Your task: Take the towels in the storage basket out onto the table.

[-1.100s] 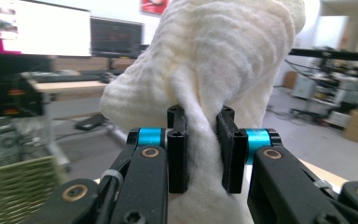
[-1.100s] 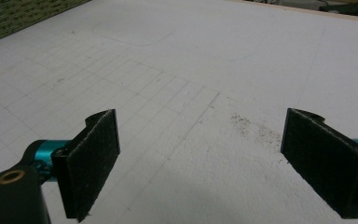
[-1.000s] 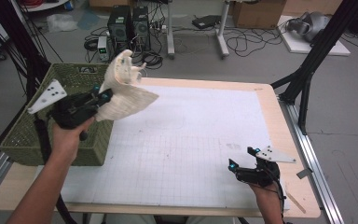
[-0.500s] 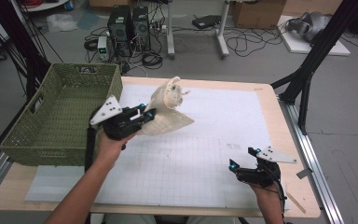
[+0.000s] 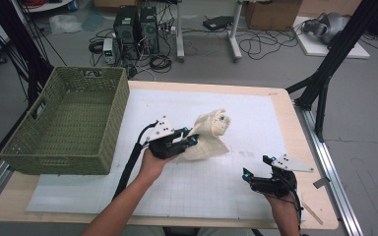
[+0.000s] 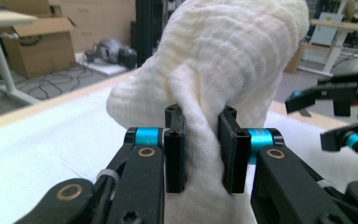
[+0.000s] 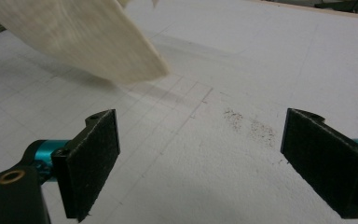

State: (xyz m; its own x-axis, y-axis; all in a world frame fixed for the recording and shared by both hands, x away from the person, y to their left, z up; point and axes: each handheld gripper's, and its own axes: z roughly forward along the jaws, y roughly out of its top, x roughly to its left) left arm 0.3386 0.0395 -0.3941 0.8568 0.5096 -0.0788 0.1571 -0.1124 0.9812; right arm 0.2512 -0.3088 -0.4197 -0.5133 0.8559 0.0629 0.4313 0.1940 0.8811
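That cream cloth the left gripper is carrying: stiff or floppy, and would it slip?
Probably floppy: the cloth bunches and folds around the left gripper, and a corner hangs loose in the right gripper view. Likely light, since one pinch carries it all. Its crinkled weave and the padded jaws suggest little slipping.

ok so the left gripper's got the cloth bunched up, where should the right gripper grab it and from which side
Take the loose pointed corner of the cream cloth, the flap nearest the right gripper. Come in from the cloth's right side, low and level with the white mat, jaws already wide. That corner sticks out thin and flat, clear of the bunched fold the left gripper pinches, so it should fit between the pads.
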